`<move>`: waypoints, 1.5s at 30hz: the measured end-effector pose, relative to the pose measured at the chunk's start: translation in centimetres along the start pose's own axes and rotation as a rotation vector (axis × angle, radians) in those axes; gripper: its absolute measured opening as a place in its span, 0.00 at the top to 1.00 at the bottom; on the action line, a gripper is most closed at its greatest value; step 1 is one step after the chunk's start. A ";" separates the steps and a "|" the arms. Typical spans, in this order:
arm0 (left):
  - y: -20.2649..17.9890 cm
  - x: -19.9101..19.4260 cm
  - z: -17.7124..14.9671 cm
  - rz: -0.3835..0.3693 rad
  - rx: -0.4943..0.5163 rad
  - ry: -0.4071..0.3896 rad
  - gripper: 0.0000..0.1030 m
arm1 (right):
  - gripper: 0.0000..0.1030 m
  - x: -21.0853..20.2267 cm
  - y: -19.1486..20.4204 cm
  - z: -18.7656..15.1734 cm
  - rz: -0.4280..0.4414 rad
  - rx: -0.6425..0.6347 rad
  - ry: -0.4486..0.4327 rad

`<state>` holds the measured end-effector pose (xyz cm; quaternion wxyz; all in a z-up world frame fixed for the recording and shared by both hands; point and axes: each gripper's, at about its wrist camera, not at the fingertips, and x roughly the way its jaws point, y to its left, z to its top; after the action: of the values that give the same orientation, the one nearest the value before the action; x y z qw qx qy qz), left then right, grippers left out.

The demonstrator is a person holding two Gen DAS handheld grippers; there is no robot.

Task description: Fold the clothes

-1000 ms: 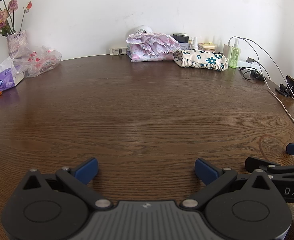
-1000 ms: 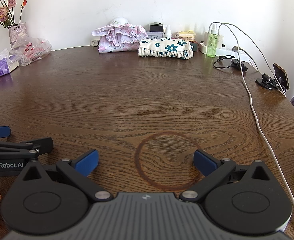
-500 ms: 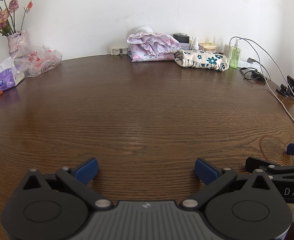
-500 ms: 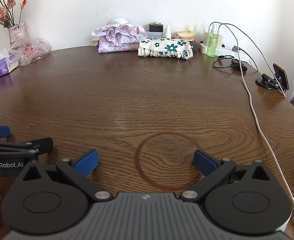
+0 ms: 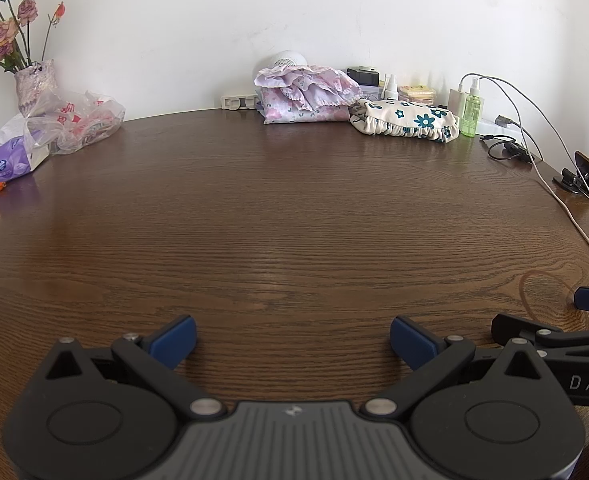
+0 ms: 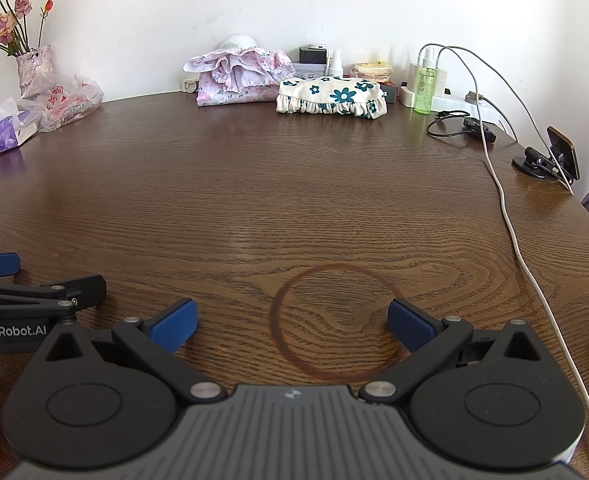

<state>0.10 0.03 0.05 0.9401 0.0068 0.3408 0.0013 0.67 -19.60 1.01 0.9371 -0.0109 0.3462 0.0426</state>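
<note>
Nothing has shifted over the last second — both grippers hold the same low pose over the near edge of the table [image 6: 294, 184]. The left gripper [image 5: 292, 338] and right gripper [image 6: 290, 326] each stand wide open, holding nothing. The pink garment [image 6: 238, 76] and the flowered cloth [image 6: 330, 98] lie folded far off by the wall — a pause that fits either clothes finished or more to come.

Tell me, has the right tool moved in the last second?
No. In its own view the right tool sits over the same ring stain on the table, its tips framing the stain just as before.
</note>
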 end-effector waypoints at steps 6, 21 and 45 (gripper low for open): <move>0.0 0.0 0.0 0.000 0.000 0.000 0.00 | 0.01 0.0 0.0 0.0 0.000 0.000 0.000; 0.0 0.0 0.0 0.002 0.001 0.000 0.00 | 0.01 0.0 0.0 0.0 0.000 0.000 0.001; 2.4 0.9 5.8 -0.144 0.052 -0.034 0.05 | 0.00 0.8 -1.0 5.4 0.077 0.024 -0.065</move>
<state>4.53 2.34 3.94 0.9430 0.0065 0.3241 -0.0754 4.89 -20.31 4.57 0.9455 0.0150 0.3165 0.0747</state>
